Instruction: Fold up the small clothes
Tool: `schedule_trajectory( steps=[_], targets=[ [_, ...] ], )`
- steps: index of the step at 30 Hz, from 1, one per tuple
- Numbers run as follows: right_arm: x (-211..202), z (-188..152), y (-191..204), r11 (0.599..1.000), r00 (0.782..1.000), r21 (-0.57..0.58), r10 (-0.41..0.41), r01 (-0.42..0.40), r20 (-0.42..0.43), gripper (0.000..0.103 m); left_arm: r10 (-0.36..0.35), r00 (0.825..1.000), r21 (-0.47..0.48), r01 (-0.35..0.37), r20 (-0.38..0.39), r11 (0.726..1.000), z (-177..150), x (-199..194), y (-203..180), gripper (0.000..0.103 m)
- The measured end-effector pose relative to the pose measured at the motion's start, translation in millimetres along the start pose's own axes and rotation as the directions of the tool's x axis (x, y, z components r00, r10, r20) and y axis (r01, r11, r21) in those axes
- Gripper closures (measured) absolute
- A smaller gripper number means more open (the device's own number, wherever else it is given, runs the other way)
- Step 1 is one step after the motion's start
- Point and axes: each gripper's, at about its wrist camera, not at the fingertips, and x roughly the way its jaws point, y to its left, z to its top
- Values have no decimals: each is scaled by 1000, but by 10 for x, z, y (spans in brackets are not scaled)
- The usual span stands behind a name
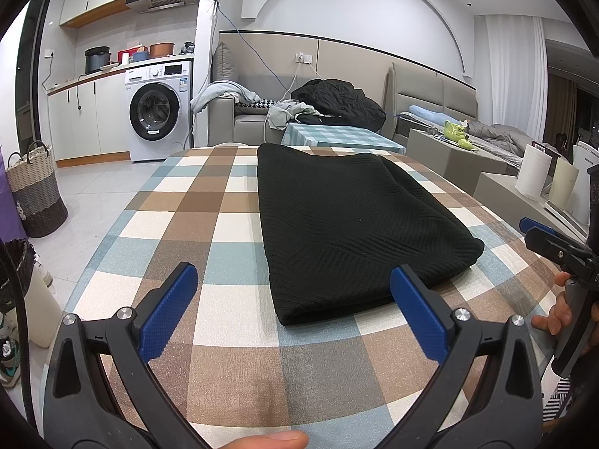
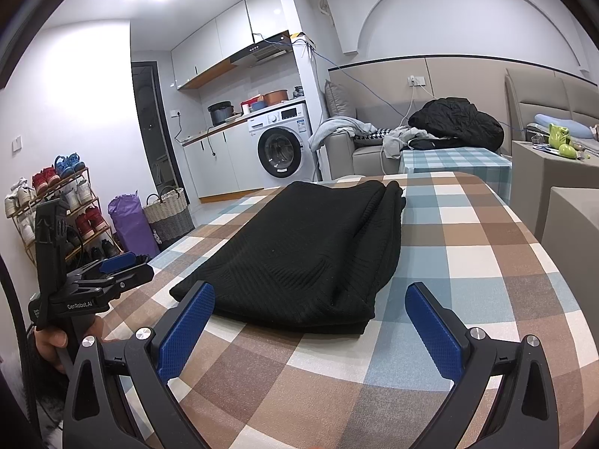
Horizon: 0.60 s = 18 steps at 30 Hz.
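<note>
A black knit garment [image 1: 348,228] lies folded into a long rectangle on the checked tablecloth [image 1: 209,209]; it also shows in the right wrist view [image 2: 310,254]. My left gripper [image 1: 294,280] is open and empty, just short of the garment's near left corner, with its right finger beside the near edge. My right gripper [image 2: 310,299] is open and empty, straddling the garment's near end from just above the table. The right gripper also shows at the right edge of the left wrist view [image 1: 554,239], and the left gripper shows at the left of the right wrist view [image 2: 119,265].
The table's curved front edge [image 2: 543,247] lies close. Beyond it stand a small checked table [image 1: 337,136], a grey sofa with a pile of dark clothes [image 1: 337,101], a washing machine [image 1: 159,112], a woven basket [image 1: 35,191] and a shoe rack [image 2: 56,202].
</note>
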Motion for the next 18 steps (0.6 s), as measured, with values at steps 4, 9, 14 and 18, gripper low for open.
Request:
schedule_trajectory(
  steps=[4, 9, 14, 18],
  targets=[
    [1, -3, -7, 1000, 1000, 0, 0, 0, 0, 0, 0, 1000, 0, 0, 0, 1000, -1, 0, 2, 1],
    [6, -2, -10, 1000, 1000, -1, 1, -1, 0, 0, -1, 1000, -1, 1, 1, 1000, -2, 0, 3, 1],
    [19, -5, -34, 1000, 1000, -3, 3, -4, -4, 0, -1, 1000, -1, 1, 2, 1000, -3, -2, 5, 1],
    [26, -5, -38, 1000, 1000, -4, 4, -4, -4, 0, 0, 1000, -1, 0, 3, 1000, 2, -1, 3, 1]
  ],
)
